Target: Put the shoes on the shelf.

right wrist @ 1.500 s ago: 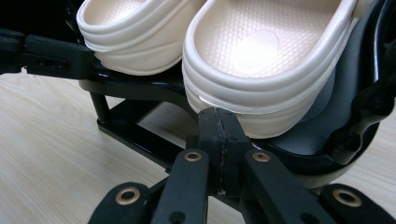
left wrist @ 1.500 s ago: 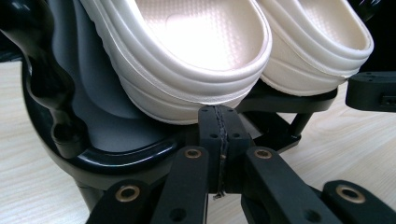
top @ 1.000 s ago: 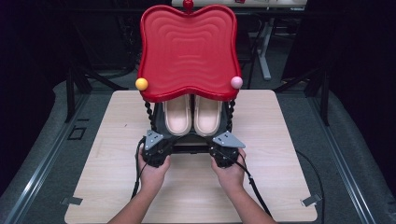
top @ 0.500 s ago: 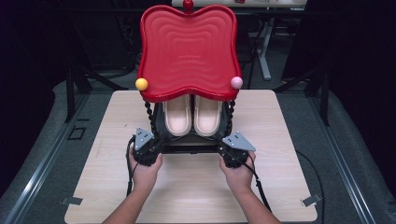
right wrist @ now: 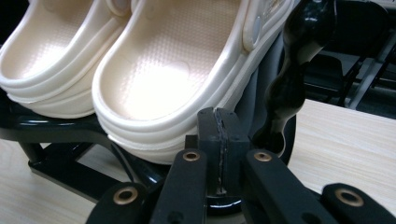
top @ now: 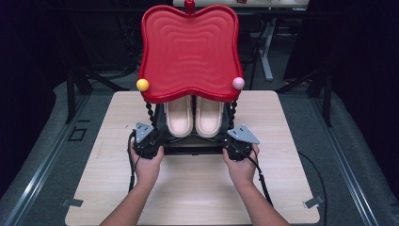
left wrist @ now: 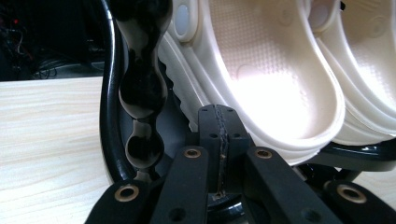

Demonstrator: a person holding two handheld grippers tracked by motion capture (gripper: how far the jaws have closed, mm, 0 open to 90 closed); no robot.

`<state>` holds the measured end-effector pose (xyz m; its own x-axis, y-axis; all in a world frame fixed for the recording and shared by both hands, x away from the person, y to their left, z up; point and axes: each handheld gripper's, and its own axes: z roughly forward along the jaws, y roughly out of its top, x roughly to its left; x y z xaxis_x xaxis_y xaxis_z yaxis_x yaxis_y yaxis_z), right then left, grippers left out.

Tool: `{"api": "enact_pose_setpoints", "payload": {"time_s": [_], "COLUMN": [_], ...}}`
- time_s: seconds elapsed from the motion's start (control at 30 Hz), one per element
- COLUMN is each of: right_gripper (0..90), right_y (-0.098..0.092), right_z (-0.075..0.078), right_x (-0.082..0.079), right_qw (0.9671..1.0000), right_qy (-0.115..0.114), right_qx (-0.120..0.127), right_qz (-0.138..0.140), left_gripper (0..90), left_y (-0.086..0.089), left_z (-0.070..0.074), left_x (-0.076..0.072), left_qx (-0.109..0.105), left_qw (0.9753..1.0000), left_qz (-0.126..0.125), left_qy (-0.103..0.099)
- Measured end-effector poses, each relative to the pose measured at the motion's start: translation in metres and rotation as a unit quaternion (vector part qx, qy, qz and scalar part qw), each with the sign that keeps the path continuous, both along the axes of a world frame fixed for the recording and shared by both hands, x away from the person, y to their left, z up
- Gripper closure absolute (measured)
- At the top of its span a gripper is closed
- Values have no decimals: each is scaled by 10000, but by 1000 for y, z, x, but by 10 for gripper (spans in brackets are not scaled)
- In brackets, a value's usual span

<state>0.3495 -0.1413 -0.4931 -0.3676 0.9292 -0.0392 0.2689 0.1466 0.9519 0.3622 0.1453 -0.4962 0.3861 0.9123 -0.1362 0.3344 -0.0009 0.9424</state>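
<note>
A pair of cream clogs [top: 193,116] stands side by side on the lower shelf of a black rack [top: 193,149] under a red wavy top tray [top: 188,52]. My left gripper [top: 151,141] is at the rack's front left corner, my right gripper [top: 229,144] at its front right corner. In the left gripper view the left gripper [left wrist: 219,122] is shut with nothing in it, just below the heel of the near clog [left wrist: 261,70]. In the right gripper view the right gripper [right wrist: 218,124] is shut and empty too, under the heel of its near clog [right wrist: 173,60].
A yellow ball [top: 142,84] and a pink ball [top: 238,83] cap the tray's front corners. Black beaded posts [left wrist: 140,93] [right wrist: 289,88] rise close beside each gripper. The wooden table [top: 197,188] has bare room in front of the rack; dark floor and stands lie around it.
Both hands have moved outward from the rack's front middle to its two front corners. The jaws stayed shut; the clogs and rack have not moved.
</note>
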Motion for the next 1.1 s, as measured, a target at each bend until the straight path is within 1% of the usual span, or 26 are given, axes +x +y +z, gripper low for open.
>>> {"api": "enact_pose_setpoints", "payload": {"time_s": [0.1,0.23,0.3,0.43,0.47,0.53,0.6,0.7,0.8,0.83,0.9,0.93,1.0,1.03,1.1], "right_gripper": [887,894,895,897,897,897,898,898,899,899,899,899,899,899,900], "right_y": [1,4,3,4,5,8,8,8,8,8,8,8,9,10,12], "right_z": [0,0,0,0,-1,-1,0,-1,-1,0,-1,-1,-1,0,1], "right_x": [2,5,6,8,9,10,10,11,12,13,15,16,17,17,16], "right_qw": [10000,10000,10000,10000,10000,10000,10000,10000,9999,9999,9998,9998,9998,9999,9999], "right_qy": [42,24,30,55,55,26,58,71,77,79,101,117,122,100,54], "right_qx": [-17,-37,-35,-15,-8,-48,-54,3,60,87,138,151,134,59,-73], "right_qz": [-23,-38,-42,-53,-40,-39,-59,-69,-88,-98,-95,-99,-71,-96,-97], "left_gripper": [897,898,898,898,899,899,899,899,900,900,900,900,900,900,900], "left_y": [1,1,1,1,0,-1,-1,-1,-1,-1,-1,-2,-4,-5,-5], "left_z": [0,1,2,2,3,4,4,4,4,5,5,6,7,8,7], "left_x": [2,5,5,7,8,8,9,10,11,12,13,14,14,14,15], "left_qx": [-40,-111,-75,-108,-94,-69,-69,-73,-125,-159,-180,-169,-92,15,78], "left_qw": [10000,9999,10000,9999,9999,9999,9999,9999,9999,9998,9998,9998,9999,10000,10000], "left_qz": [20,40,50,45,26,63,64,85,60,22,33,52,61,44,56], "left_qy": [3,14,26,39,68,51,70,59,92,76,114,121,35,43,-3]}}
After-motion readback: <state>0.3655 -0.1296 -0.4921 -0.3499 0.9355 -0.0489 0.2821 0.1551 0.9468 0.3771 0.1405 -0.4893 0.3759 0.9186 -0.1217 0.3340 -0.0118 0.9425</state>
